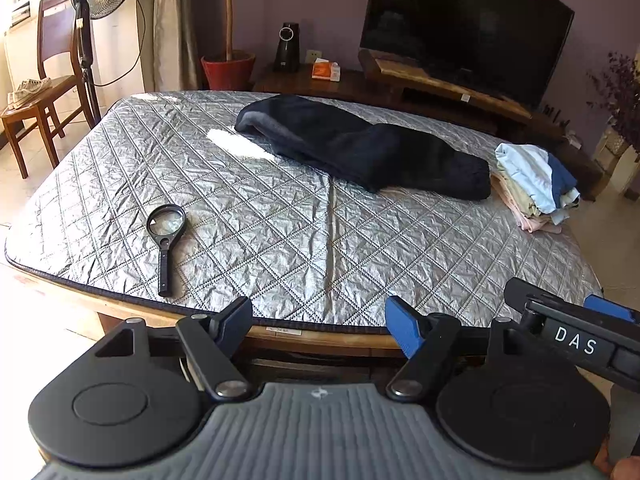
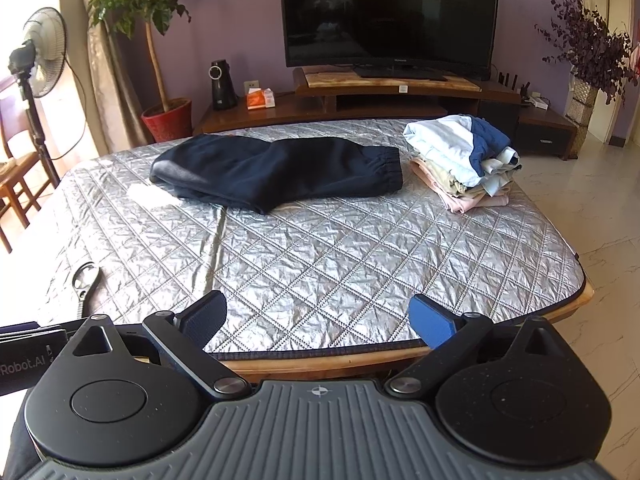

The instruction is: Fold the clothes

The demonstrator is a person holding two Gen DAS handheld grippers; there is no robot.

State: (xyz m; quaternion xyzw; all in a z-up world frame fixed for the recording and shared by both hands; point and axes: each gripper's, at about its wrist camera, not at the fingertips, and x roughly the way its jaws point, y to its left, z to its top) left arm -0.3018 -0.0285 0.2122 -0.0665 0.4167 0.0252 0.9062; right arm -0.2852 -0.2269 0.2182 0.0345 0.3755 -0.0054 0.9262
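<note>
- left gripper (image 1: 320, 322) jaws spread, nothing held, hovering at near edge of table
- right gripper (image 2: 318, 320) jaws also apart, empty, just beside left one
- dark navy sweatpants (image 2: 276, 172) lie folded and rumpled on far side of silver quilted table cover (image 2: 340, 264), elastic cuff toward the right
- folded clothes stack (image 2: 464, 164) just right of pants
- magnifying glass (image 1: 165, 240) near left front, well apart
</note>
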